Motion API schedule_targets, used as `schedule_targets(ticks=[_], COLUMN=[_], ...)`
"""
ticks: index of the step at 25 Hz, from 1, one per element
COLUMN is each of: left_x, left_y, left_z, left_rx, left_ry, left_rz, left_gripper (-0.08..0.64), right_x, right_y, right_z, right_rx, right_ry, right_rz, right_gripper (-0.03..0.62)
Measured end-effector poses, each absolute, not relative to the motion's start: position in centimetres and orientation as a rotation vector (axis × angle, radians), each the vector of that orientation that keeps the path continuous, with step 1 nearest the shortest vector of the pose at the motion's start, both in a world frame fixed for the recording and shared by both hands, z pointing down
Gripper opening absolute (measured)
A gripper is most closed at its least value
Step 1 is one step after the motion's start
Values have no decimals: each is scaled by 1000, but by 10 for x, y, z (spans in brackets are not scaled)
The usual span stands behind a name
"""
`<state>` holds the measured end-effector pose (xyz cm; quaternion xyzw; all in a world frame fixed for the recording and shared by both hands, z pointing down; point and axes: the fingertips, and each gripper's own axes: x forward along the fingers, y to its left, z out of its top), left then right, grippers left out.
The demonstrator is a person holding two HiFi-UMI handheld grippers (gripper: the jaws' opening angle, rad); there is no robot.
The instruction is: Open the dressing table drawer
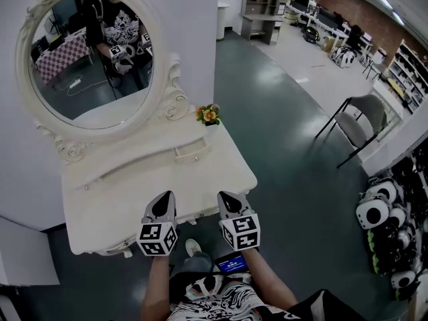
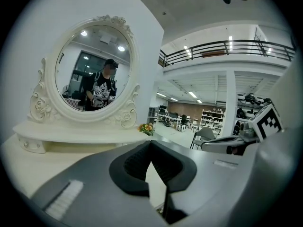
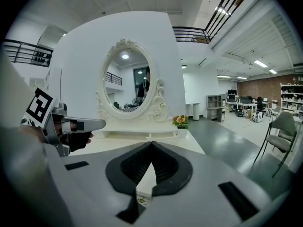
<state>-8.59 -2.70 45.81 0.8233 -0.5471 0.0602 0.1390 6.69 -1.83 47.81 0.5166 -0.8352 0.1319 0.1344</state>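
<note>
The white dressing table (image 1: 114,199) stands against the wall under an oval mirror (image 1: 93,59). A small shut drawer (image 1: 190,152) with a handle sits in its raised back shelf, and shows in the right gripper view as the drawer (image 3: 162,136). My left gripper (image 1: 166,194) and right gripper (image 1: 225,195) hover side by side over the table's front edge. Both are shut with nothing in them and point toward the mirror. In the left gripper view the gripper (image 2: 150,143) has its pads together; in the right gripper view the gripper (image 3: 151,144) looks the same.
A small pot of flowers (image 1: 208,114) stands at the table's back right corner. On the grey floor to the right are a chair (image 1: 358,122) and a pile of black-and-white gear (image 1: 378,212). A white panel (image 1: 27,253) leans at lower left.
</note>
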Motion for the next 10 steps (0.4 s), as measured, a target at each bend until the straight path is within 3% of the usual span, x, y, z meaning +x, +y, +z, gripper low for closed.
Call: schedule_targets(ticks=[10], left_x=[-91], left_y=[-34], left_z=[460], left_rx=[2370], left_ry=[-1586], left_rz=[172], left_gripper=[2], right_x=[63], right_y=[-28], right_z=[483], right_rx=[1485], right_ry=[-2416], right_rz=[389], right_gripper=[2])
